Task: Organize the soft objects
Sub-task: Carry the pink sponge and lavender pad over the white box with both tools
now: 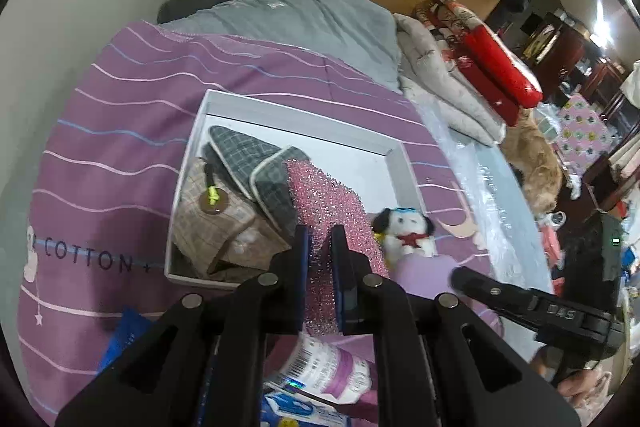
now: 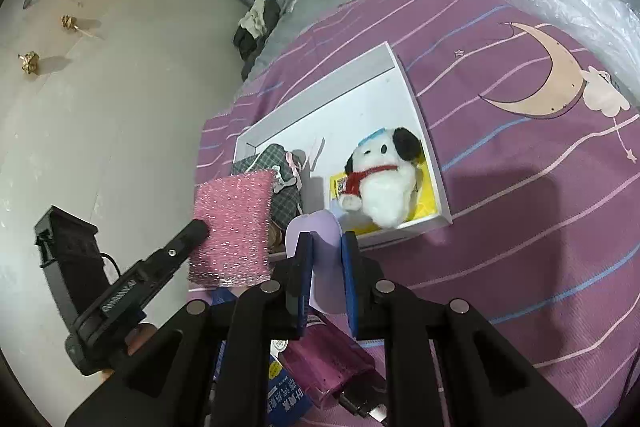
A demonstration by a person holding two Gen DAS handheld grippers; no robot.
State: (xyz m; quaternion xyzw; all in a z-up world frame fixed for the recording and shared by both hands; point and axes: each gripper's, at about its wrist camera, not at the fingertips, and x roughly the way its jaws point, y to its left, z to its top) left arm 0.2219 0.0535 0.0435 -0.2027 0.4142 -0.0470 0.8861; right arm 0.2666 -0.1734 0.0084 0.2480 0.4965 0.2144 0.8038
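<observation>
l gripper (image 1: 320, 259) clamps pink sponge (image 1: 328, 203); r gripper (image 2: 324, 263) clamps lilac pad (image 2: 320, 239); plush dog (image 2: 384, 179) in box (image 2: 424, 131).

One plush dog (image 2: 384, 179), one pink sponge (image 2: 232, 231), one white box (image 2: 316, 95), two plaid pouches (image 1: 248, 163).

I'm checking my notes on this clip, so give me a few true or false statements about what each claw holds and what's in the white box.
1. The left claw grips a pink sparkly sponge. True.
2. The right claw is empty. False: it grips a lilac soft pad.
3. The plush dog lies in the white box. True.
4. The box sits on bare floor. False: it's on the purple striped bedspread.
</observation>
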